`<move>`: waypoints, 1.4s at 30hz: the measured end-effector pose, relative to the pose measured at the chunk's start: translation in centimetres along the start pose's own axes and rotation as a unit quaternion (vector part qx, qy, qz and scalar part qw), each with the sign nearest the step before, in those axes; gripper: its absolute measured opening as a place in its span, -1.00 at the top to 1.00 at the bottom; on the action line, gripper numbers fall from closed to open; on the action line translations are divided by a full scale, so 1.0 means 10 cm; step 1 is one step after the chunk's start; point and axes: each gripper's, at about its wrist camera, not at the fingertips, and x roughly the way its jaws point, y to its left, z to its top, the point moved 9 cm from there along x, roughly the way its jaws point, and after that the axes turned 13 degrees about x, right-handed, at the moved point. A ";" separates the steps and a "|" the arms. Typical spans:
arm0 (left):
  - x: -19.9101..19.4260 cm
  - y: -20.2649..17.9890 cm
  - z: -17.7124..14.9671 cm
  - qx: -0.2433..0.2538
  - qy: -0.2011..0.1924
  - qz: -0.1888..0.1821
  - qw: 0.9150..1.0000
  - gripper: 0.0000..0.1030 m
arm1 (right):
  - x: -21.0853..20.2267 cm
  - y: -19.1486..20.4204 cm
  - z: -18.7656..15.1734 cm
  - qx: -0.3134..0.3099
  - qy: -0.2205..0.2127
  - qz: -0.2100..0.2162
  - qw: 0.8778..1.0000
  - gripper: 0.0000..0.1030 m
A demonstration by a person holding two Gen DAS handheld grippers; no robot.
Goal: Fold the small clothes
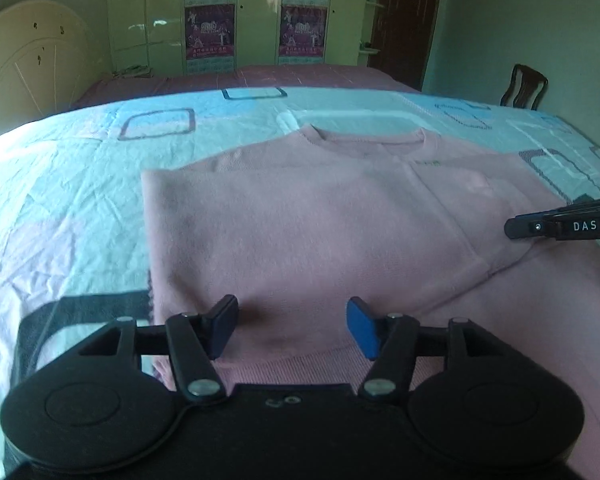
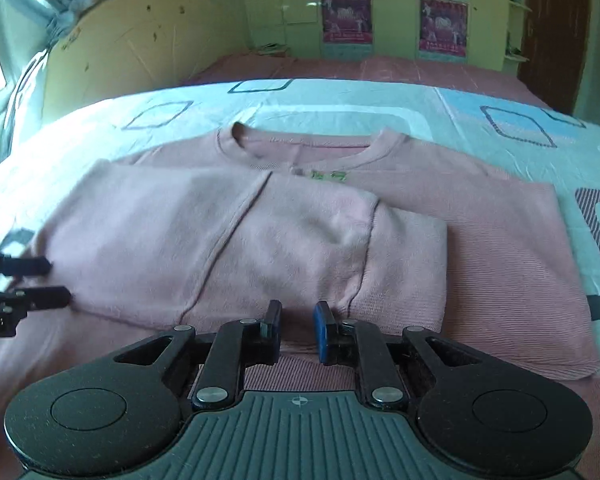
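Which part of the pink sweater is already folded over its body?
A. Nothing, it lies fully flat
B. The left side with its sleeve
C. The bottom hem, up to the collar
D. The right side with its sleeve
B: in the right wrist view the left side with its sleeve lies across the sweater, while the right side is flat on the bed sheet.

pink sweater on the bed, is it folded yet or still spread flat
Partly folded. The pink sweater has one side and its sleeve turned over the front; the other side still lies flat on the bedsheet.
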 end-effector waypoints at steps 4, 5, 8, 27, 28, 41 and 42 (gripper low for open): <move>0.26 0.40 0.26 -0.012 -0.006 0.015 1.000 -0.12 | 0.12 -0.11 0.37 0.028 -0.018 -0.006 0.999 0.70; 0.40 0.51 0.34 -0.015 -0.005 0.015 1.000 -0.12 | 0.22 -0.14 0.44 0.034 -0.012 -0.005 0.999 0.70; 0.80 0.77 0.45 -0.027 0.019 0.010 0.999 -0.12 | 0.53 -0.30 0.54 0.019 0.005 -0.043 0.999 0.71; 0.36 0.21 0.16 -0.007 -0.008 0.046 0.999 -0.12 | 0.47 0.20 0.17 -0.059 0.006 -0.007 0.998 -0.01; 0.28 0.28 0.06 -0.018 -0.008 0.045 0.999 -0.12 | 0.40 0.01 0.20 -0.031 0.001 -0.011 0.999 0.02; 0.03 0.18 -0.17 0.004 0.004 0.044 0.999 -0.13 | 0.12 -0.26 0.01 0.006 -0.003 -0.058 0.998 0.17; 0.02 0.17 -0.17 0.009 0.004 0.045 0.999 -0.13 | 0.11 -0.25 0.01 0.006 -0.002 -0.063 0.998 0.17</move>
